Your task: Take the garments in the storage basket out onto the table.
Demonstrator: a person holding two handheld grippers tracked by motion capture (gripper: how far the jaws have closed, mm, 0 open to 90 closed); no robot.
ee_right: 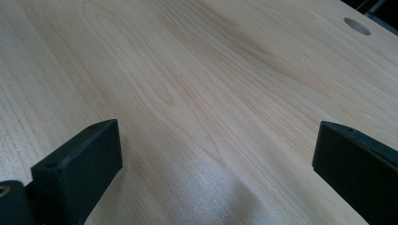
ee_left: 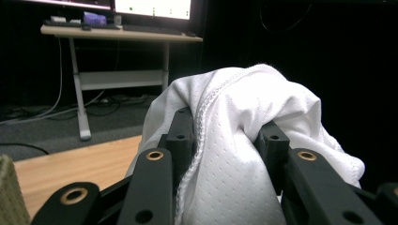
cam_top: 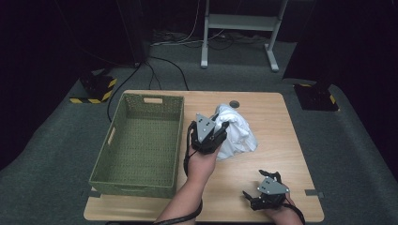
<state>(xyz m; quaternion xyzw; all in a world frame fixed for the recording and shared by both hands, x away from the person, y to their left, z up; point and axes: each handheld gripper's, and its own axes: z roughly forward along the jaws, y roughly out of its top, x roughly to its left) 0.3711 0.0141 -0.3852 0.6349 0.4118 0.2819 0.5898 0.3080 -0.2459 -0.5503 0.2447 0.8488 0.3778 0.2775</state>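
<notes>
A crumpled white mesh garment (cam_top: pixel 237 131) lies on the wooden table (cam_top: pixel 267 159) right of centre. My left gripper (cam_top: pixel 218 123) is shut on a fold of it; in the left gripper view the white cloth (ee_left: pixel 234 140) bulges up between the two black jaws, stitched hem showing. My right gripper (cam_top: pixel 258 187) rests near the table's front right edge. In the right gripper view its jaws stand wide apart over bare wood (ee_right: pixel 197 93), nothing between them.
A green woven basket (cam_top: pixel 108 154) stands on the left half of the table, with nothing in it. A round cable hole (cam_top: pixel 234 103) sits at the back of the tabletop. Beyond the table are a desk frame (cam_top: pixel 239 23) and floor cables.
</notes>
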